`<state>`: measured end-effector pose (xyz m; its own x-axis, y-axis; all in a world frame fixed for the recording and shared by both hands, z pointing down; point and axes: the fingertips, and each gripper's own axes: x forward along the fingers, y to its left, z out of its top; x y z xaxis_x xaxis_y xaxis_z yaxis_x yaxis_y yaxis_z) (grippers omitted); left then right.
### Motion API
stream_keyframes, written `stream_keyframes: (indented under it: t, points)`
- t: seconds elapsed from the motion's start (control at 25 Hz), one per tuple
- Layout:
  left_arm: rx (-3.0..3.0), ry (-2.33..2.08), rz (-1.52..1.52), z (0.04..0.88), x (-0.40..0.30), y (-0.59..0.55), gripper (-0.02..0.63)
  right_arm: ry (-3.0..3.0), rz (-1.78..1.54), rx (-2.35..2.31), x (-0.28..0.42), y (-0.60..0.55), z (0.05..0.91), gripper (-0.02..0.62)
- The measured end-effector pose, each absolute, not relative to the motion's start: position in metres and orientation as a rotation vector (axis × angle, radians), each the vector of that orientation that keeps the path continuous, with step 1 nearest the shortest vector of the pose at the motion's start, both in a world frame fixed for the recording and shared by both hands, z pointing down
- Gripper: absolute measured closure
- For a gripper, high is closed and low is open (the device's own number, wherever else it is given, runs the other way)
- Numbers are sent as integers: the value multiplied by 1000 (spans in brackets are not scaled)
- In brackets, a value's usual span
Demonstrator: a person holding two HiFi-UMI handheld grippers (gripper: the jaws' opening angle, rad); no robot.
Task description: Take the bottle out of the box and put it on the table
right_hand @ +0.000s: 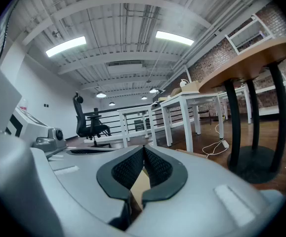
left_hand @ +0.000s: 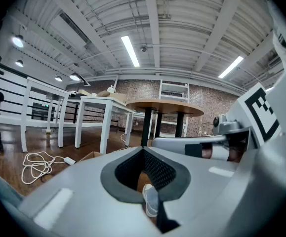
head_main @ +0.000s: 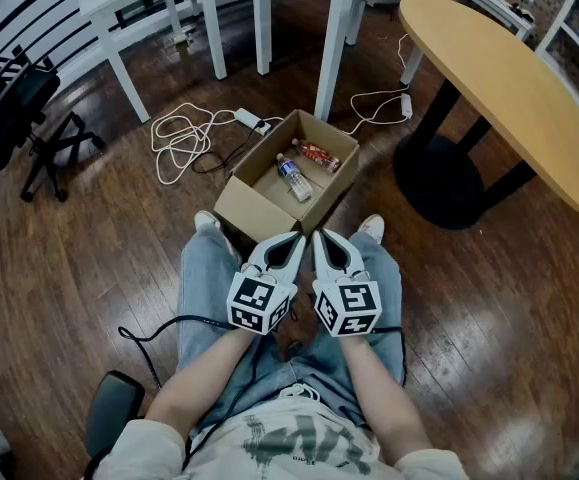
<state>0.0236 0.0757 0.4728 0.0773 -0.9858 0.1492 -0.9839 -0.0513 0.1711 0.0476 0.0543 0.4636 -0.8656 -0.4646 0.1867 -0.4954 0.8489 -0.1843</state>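
**A:** What is shown, and how is it laid out?

**B:** A round wooden worktop (head_main: 509,78) is seen at the right. An open cardboard box (head_main: 254,208) is set on the floor before a seated person's feet.

**A:** And the grippers?

**B:** The left gripper (head_main: 296,238) and right gripper (head_main: 321,236) are held side by side over the lap. Each has its jaws closed together on nothing, likely a rest pose before reaching. The bottle (head_main: 294,179) is left lying inside the box, untouched.
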Motion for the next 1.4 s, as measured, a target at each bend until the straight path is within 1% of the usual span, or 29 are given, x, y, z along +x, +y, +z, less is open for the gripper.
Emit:
stream_keyframes:
  t: [0.32,0.72,1.4]
  points:
    - [2155,-2062,-107,430,-2,43,615,-2936,139,750,31,19,428,595]
    - [2166,-2104,-150,403,-27,-13,614,-2934,82,792,9,-34,412,568]
    - [2130,-2123,-130,410,-67,-65,614,-2926,21,773,-39,-95,398,557]
